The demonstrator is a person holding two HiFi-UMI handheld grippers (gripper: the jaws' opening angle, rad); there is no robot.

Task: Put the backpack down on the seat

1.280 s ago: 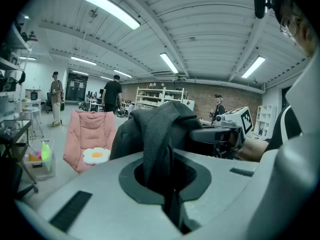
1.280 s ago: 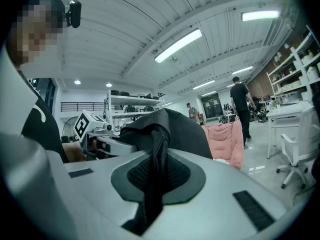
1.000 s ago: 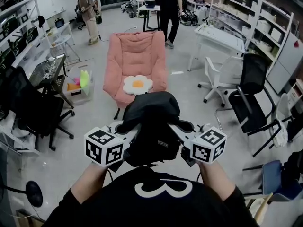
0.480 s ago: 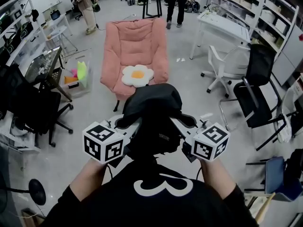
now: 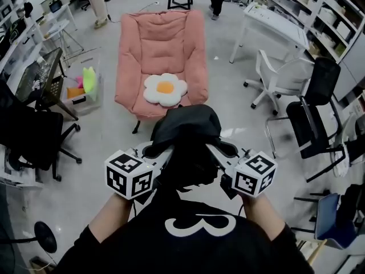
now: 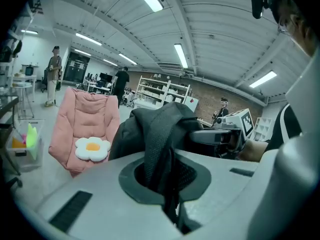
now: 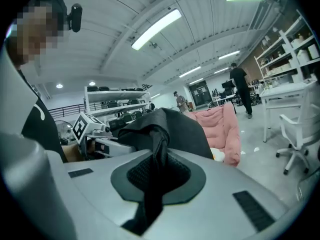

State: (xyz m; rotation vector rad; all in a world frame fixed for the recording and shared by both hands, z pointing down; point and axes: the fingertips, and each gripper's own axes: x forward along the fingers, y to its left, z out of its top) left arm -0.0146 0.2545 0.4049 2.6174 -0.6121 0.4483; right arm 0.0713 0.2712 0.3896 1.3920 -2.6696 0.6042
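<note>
Between left tongs [image 5: 161,152] and right tongs [image 5: 220,150], backpack [image 5: 186,129] hangs clamped.

A pale grey floor [image 5: 102,158] spreads through a large workshop, with white shelves [image 5: 336,13] along the right side, a white table [image 5: 274,27] and a white office chair [image 5: 279,84] before them, black office chairs [image 5: 311,116] at both sides, and long strip lights [image 6: 182,55] on a ribbed white ceiling [image 6: 220,24].

Floor [image 5: 102,124] open to pink chair [image 5: 159,44]; flower cushion [image 5: 165,89] on seat; black chair [image 5: 34,138] left, white chair [image 5: 279,81] right
</note>
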